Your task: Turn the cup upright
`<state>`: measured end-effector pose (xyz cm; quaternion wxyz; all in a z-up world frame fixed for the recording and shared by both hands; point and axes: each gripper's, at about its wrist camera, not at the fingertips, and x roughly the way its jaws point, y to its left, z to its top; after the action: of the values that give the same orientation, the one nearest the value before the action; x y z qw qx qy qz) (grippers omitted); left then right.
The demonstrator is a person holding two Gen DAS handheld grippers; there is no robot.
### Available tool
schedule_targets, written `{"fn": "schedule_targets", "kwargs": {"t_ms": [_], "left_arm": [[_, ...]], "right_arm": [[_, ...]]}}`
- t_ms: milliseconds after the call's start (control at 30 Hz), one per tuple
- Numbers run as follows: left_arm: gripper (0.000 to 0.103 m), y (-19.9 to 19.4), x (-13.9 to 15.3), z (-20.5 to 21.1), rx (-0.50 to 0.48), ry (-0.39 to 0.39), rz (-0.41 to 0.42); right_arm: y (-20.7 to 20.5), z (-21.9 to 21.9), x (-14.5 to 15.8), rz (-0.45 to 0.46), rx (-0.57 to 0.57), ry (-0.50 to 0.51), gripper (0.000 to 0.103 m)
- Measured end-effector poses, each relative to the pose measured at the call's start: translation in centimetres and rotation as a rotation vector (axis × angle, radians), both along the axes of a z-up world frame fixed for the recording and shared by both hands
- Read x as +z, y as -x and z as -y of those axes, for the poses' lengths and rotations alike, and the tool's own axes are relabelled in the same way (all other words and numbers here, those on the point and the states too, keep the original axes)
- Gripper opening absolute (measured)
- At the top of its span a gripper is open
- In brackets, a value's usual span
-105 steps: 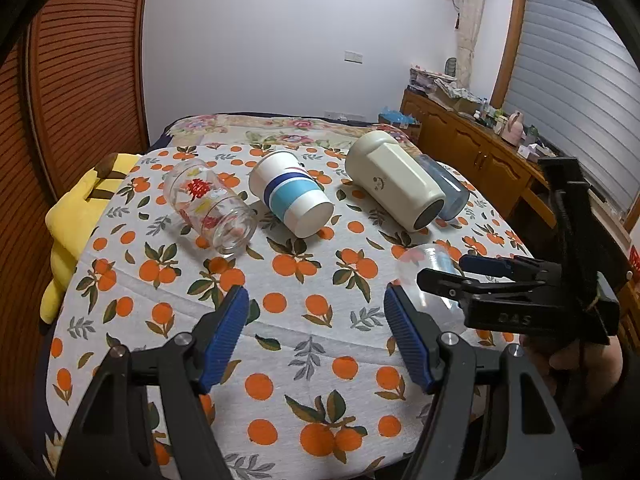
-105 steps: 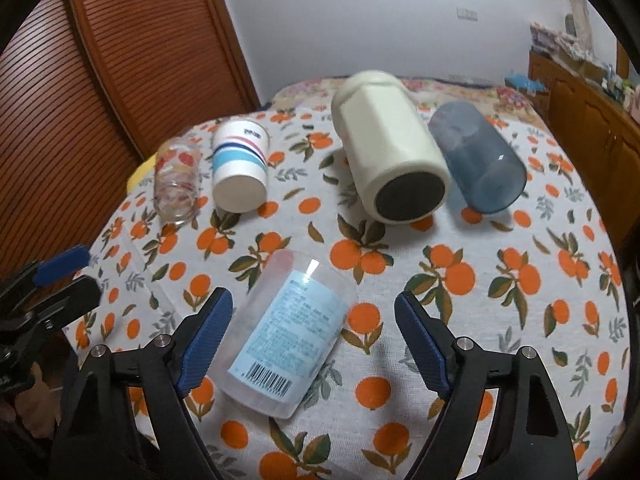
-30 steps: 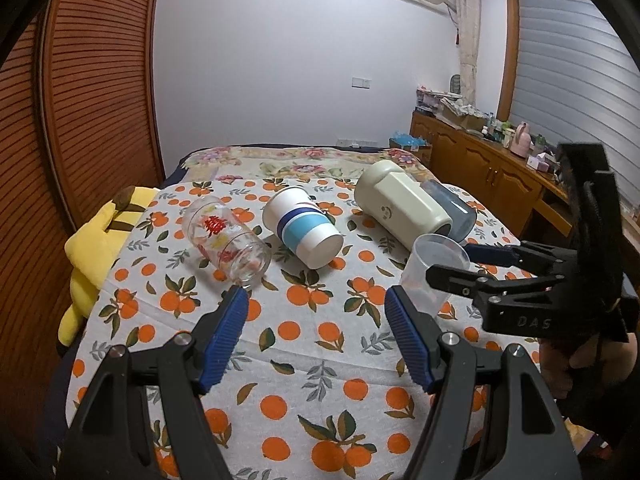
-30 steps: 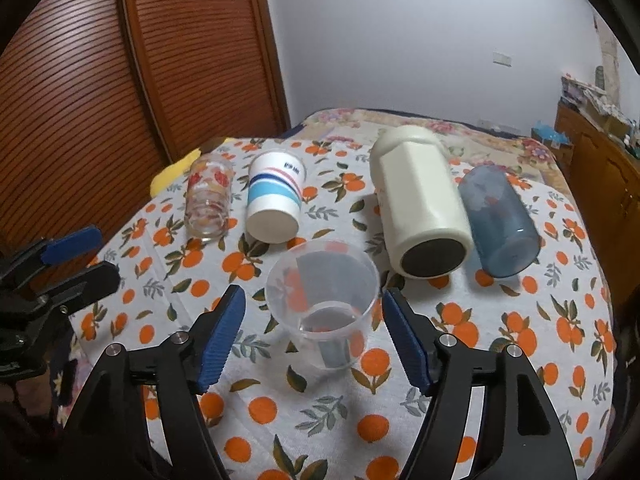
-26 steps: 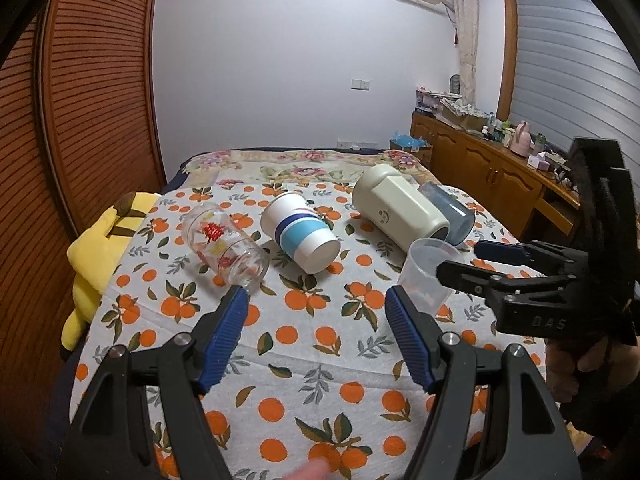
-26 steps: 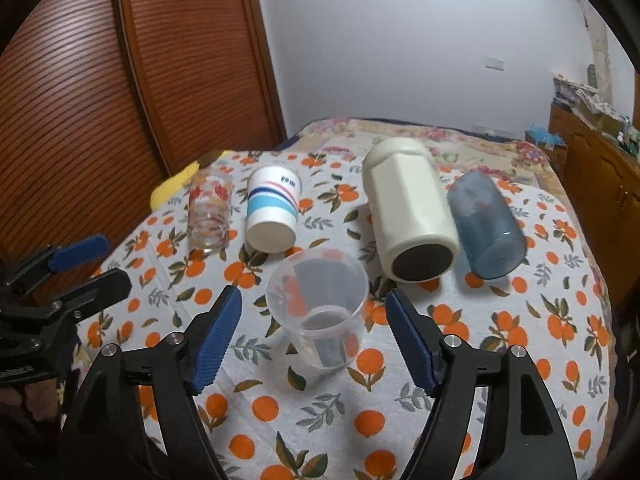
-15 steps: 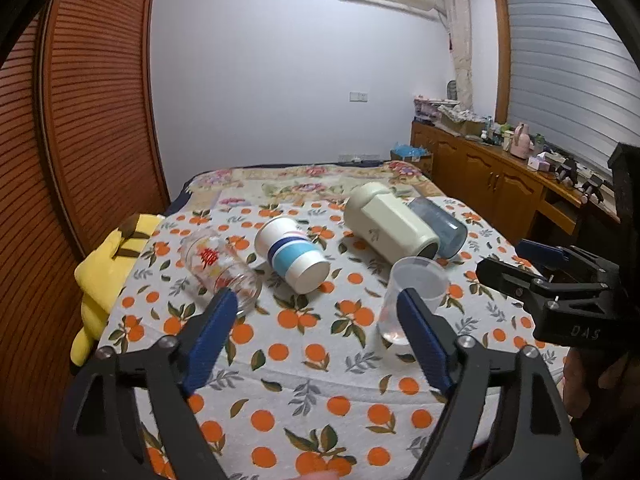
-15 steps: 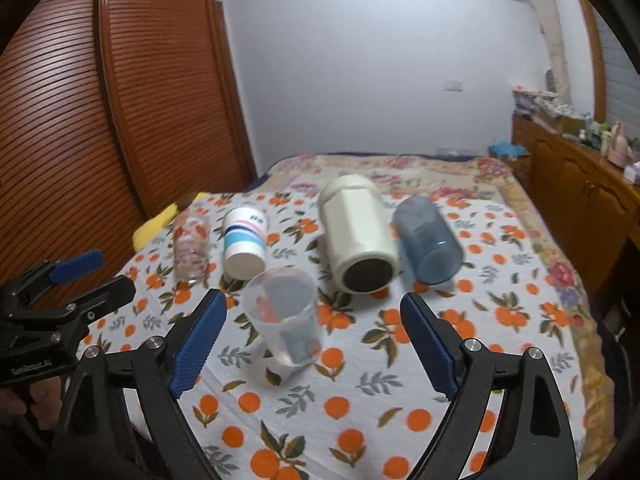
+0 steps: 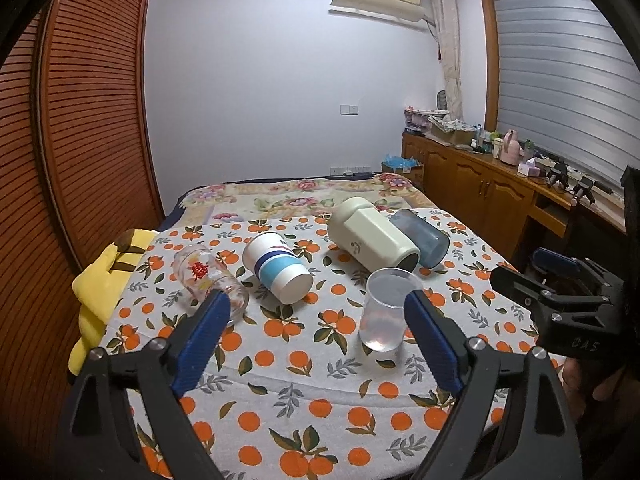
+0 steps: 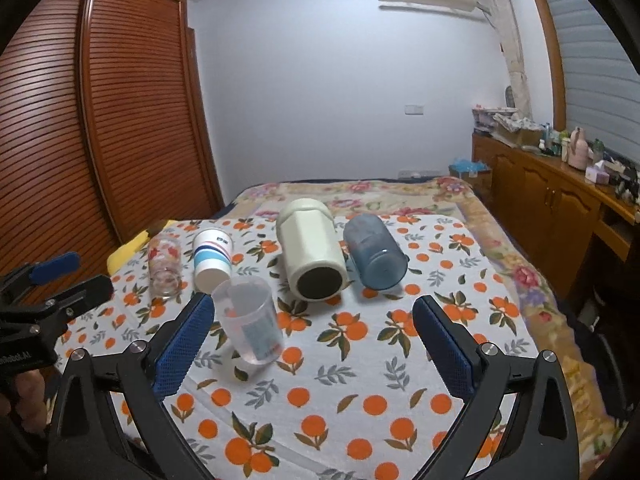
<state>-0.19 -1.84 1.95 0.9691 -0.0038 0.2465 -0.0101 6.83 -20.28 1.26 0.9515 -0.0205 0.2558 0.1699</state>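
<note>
- Clear cup (image 10: 249,320) now stands upright at 11 o'clock; it lay flat before, so flip looks done.
- Your R gripper (image 10: 316,340) & L gripper (image 9: 316,340): both wide open, holding nothing, pulled back.

Bed (image 9: 280,200) under orange-print cloth (image 9: 304,364); five cups on cloth.

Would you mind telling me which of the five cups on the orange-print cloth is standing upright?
The clear plastic cup nearest the grippers stands upright, mouth up. The printed glass, striped paper cup, cream tumbler and blue cup all lie on their sides.
</note>
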Motion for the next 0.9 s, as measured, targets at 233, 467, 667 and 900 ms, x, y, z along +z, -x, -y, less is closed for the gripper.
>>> {"fn": "schedule_targets", "kwargs": {"t_ms": [233, 467, 667, 900], "left_arm": [[0.090, 0.38, -0.07, -0.28, 0.005, 0.007, 0.003], [0.090, 0.56, -0.10, -0.50, 0.009, 0.009, -0.003], [0.090, 0.58, -0.15, -0.61, 0.012, 0.008, -0.002], [0.090, 0.59, -0.17, -0.66, 0.013, 0.009, -0.002]], "right_arm": [[0.18, 0.10, -0.02, 0.005, -0.006, 0.001, 0.101], [0.19, 0.09, -0.01, 0.005, -0.004, 0.001, 0.101], [0.31, 0.09, 0.00, 0.005, -0.004, 0.001, 0.101], [0.31, 0.04, -0.01, 0.005, -0.004, 0.002, 0.101]]}}
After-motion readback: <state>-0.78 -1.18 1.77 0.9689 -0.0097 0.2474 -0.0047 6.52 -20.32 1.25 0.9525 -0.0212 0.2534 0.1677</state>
